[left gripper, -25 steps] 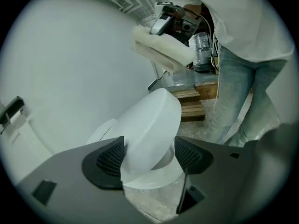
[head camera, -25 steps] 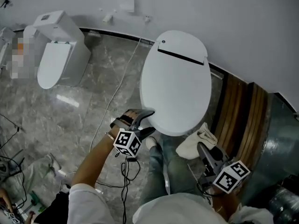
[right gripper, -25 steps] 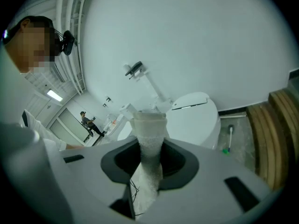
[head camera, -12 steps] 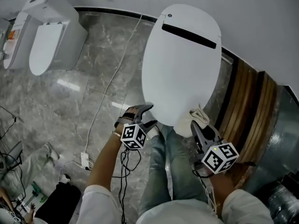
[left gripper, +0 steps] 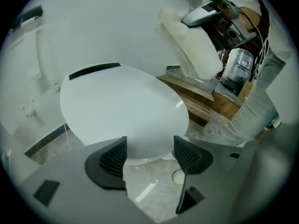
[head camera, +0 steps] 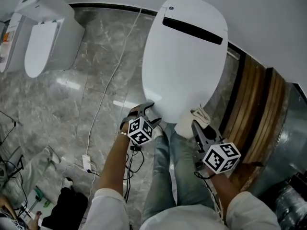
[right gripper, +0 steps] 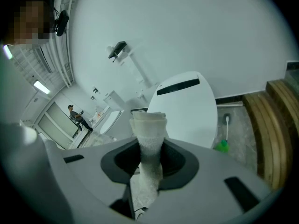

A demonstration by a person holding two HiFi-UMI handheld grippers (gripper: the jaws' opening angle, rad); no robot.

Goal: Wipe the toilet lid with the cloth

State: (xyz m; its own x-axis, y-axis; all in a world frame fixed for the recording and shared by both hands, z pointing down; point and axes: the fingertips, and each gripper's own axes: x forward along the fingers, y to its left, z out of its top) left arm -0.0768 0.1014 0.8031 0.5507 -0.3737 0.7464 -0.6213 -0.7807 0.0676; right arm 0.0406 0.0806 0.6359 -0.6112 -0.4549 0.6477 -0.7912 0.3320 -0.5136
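White glossy plastic fills the head view: the oval toilet lid point(head camera: 184, 61) lies closed, its narrow front end pointing toward the person, on a grey marble floor point(head camera: 96, 80). A second ago the folded cream terry cloth point(head camera: 186, 124) hung below the lid, over the person's knees. Now the right gripper point(head camera: 195, 127) has carried it up to the lid's front right rim, where it seems to meet the edge, though contact is not certain from here. The left gripper point(head camera: 147, 111) has also closed in on the front left rim. A second white toilet point(head camera: 43, 37) stands well apart at upper left, and brown wooden slats point(head camera: 249, 104) run along the right.

In the left gripper view, the left gripper point(left gripper: 149, 155) has its dark ribbed jaws spread apart with nothing between them; the lid point(left gripper: 121, 111) sits just beyond. The cloth point(left gripper: 189, 50) and the right gripper point(left gripper: 205, 15) show at upper right.

In the right gripper view, the right gripper point(right gripper: 149, 160) has its jaws clenched on the cloth point(right gripper: 148, 134), which stands upright between them. The lid point(right gripper: 187, 106) lies right behind it, and a green brush point(right gripper: 223, 146) rests on the floor.

The approach looks finished, so wiping can probably start from the front edge.
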